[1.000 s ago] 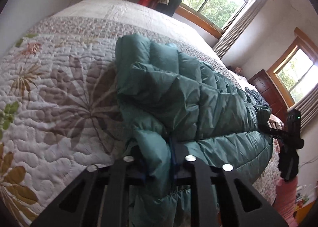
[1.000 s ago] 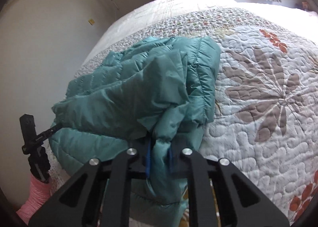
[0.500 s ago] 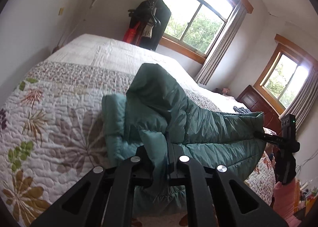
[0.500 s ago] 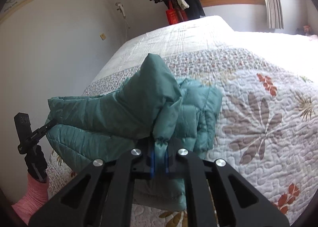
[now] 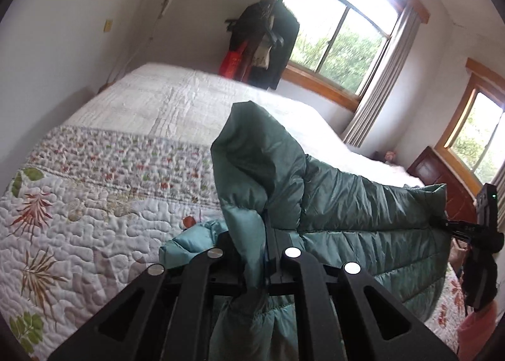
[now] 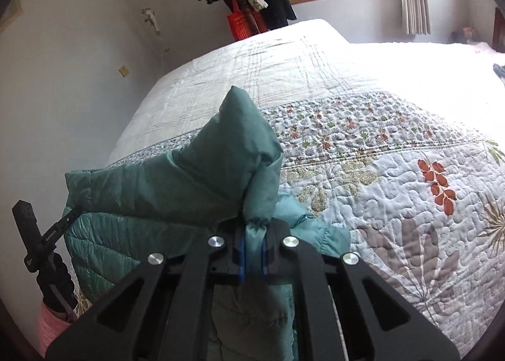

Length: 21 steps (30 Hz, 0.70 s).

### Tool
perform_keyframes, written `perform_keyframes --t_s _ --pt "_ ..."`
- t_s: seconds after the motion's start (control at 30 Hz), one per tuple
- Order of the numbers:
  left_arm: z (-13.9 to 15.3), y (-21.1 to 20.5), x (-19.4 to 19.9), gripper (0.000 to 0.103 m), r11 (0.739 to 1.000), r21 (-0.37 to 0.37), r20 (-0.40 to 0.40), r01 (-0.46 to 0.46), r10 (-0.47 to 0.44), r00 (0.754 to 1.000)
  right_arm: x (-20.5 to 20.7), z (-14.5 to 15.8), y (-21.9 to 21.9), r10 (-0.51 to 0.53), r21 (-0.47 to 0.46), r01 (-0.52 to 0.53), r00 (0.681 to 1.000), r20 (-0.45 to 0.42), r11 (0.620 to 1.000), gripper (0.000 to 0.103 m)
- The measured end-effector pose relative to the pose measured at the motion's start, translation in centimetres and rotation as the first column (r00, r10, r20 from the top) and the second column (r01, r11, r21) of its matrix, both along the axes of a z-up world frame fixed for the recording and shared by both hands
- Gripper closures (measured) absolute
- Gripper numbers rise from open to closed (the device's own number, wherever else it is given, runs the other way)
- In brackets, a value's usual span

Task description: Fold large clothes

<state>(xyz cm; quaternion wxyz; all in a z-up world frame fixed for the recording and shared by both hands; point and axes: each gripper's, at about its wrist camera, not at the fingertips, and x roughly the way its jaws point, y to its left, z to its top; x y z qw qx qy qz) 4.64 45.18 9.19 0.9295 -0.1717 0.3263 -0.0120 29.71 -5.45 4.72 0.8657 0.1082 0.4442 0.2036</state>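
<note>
jacket: teal puffer jacket (image 5: 356,212), held up off the quilted bedspread (image 5: 94,203) near the bed's near edge, stretched between my 2 grippers. A lower bit of it (image 5: 192,241) sags back toward the quilt, can't tell if it's actually touching.

left gripper: left gripper (image 5: 255,266) is clamped on a bunched edge of the jacket, fabric squeezed flat between the fingers and puffing out above them.

right gripper: right gripper (image 6: 252,253) is pinched on a gathered hem bit, looks like a drawcord channel, blue pads (image 6: 241,253) snug on both sides.

weight: I'd guess light for its size, it's mostly air and fill.

feel: very soft, zero stiffness, won't hold a crease by itself. Shell is shiny nylon-ish so probably slippery, layers likely slide over each other.

where to grab: hems, seams and that gathered edge are my picks, since there's something thicker to bite on. Pinching only the smooth shell mid-panel seems likely to slip out.

watch out: the span between my 2 grips droops, so I'd keep it taut or it folds wherever it wants.
</note>
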Motion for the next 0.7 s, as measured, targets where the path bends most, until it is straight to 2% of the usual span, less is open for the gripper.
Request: perform_keyframes --t_s 0.17,0.23,0.4,0.47,0.6,0.7 --pt "-4.4 1.0 3.4 0.093 1.000 -0.015 -0.133 -0.023 0.020 0.991 3.4 -4.7 0.7 -0.032 -0.018 0.031 0.995 -0.093 0.999 0.097" --pt "-5.5 1.2 3.9 0.093 1.000 -0.016 -0.156 -0.024 0.021 0.988 4.1 -6.5 0.6 -0.037 -0.005 0.037 0.991 -0.125 0.999 0.097" --pt "-7.0 1.5 4.6 0.088 0.999 -0.023 -0.194 -0.029 0.024 0.981 4.7 -8.7 0.2 -0.044 0.052 0.054 0.984 -0.174 0.997 0.092" --pt "-6.7 1.5 4.4 0.084 0.999 -0.022 -0.200 -0.034 0.029 0.979 4.5 -8.2 0.0 -0.055 0.055 0.066 0.984 -0.170 0.996 0.087" --pt "-4.9 2.4 2.1 0.076 0.997 -0.059 -0.178 -0.049 0.038 0.983 2.2 -5.8 -1.4 -0.075 0.042 0.081 0.990 -0.116 0.996 0.069" --pt "-3.2 2.9 -0.9 0.069 0.998 -0.053 -0.156 -0.046 0.037 0.987 -0.7 -4.1 -2.4 -0.043 0.029 0.046 0.996 -0.081 0.999 0.068"
